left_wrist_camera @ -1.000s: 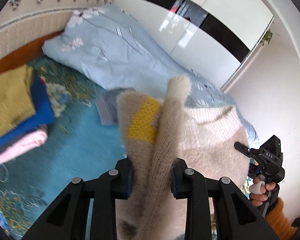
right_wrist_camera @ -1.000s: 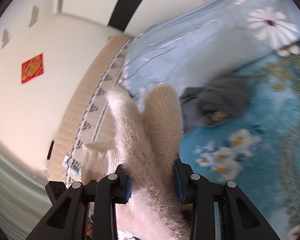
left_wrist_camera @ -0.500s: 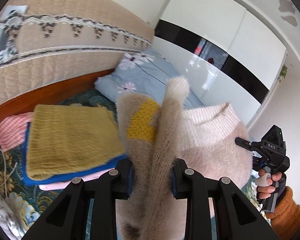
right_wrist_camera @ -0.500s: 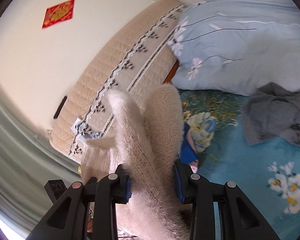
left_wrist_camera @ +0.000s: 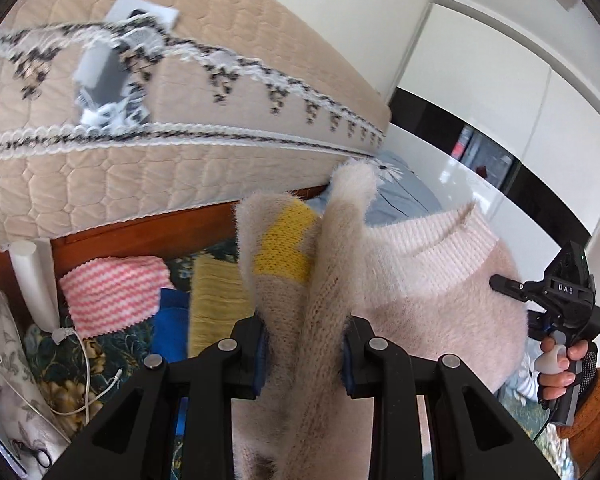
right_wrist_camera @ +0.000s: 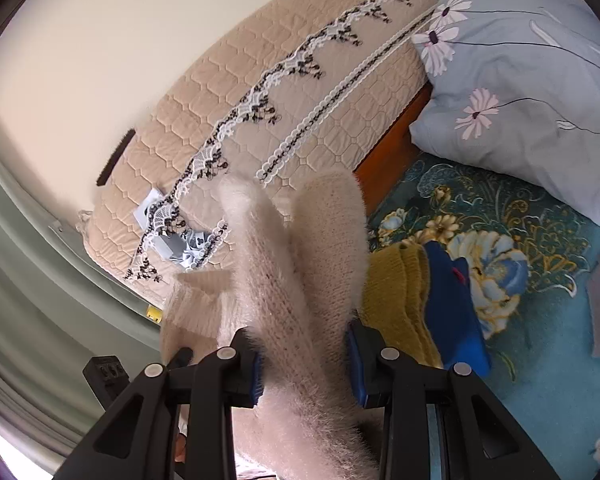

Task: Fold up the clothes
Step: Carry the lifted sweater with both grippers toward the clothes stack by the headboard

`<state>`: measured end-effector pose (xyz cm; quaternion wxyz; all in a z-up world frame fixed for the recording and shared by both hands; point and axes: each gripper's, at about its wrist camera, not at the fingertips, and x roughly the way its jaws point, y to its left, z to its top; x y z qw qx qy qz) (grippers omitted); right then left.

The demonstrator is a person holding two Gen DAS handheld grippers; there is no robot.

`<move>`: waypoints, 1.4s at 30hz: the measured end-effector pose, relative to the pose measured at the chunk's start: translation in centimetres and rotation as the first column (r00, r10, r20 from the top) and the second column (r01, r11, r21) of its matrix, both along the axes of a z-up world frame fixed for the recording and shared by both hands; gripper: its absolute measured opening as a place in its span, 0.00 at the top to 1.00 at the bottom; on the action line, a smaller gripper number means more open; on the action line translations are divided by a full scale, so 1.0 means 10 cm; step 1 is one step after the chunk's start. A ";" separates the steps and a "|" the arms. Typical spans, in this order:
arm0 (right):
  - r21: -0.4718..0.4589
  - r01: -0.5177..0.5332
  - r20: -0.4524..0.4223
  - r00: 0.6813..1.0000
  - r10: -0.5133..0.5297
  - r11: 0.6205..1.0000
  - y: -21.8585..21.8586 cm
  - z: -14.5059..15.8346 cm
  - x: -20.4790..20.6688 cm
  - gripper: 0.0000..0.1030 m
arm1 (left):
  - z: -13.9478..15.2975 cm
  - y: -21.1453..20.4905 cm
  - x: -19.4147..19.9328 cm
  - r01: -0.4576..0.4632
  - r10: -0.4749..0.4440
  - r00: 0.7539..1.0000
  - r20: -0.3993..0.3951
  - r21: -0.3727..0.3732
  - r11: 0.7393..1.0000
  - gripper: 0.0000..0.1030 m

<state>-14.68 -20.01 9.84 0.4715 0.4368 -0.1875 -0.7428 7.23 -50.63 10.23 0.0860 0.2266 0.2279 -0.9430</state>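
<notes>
Left gripper [left_wrist_camera: 302, 354] pinching bunched cream sweater [left_wrist_camera: 420, 292]; right gripper [right_wrist_camera: 304, 360] pinching same sweater's other side; garment held in air above bed [right_wrist_camera: 540, 320], near folded stack [right_wrist_camera: 416, 300]; risk, as judged: fuzzy knit slipping from pads, or landing skewed, toppling stack; count: one sweater held, two grippers, one pillow [right_wrist_camera: 532, 80].

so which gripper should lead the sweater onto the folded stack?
Probably right: right gripper, shut on the cream sweater, has the mustard top close by; left gripper sees it largely hidden.
</notes>
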 end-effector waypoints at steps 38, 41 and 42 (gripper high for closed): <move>0.146 0.022 0.157 0.987 -0.045 0.989 -0.54 -1.10 -0.64 0.56 | -1.13 -0.83 -0.41 -0.129 0.106 0.988 0.111 0.228 0.965 0.63; 0.169 0.036 0.138 0.989 -0.060 0.985 -0.48 -1.02 -0.66 0.54 | -1.11 -0.83 -0.41 -0.138 0.112 0.986 0.124 0.230 0.963 0.58; 0.173 0.046 0.132 0.989 -0.070 0.984 -0.45 -0.99 -0.68 0.54 | -1.09 -0.83 -0.40 -0.141 0.113 0.984 0.135 0.224 0.964 0.56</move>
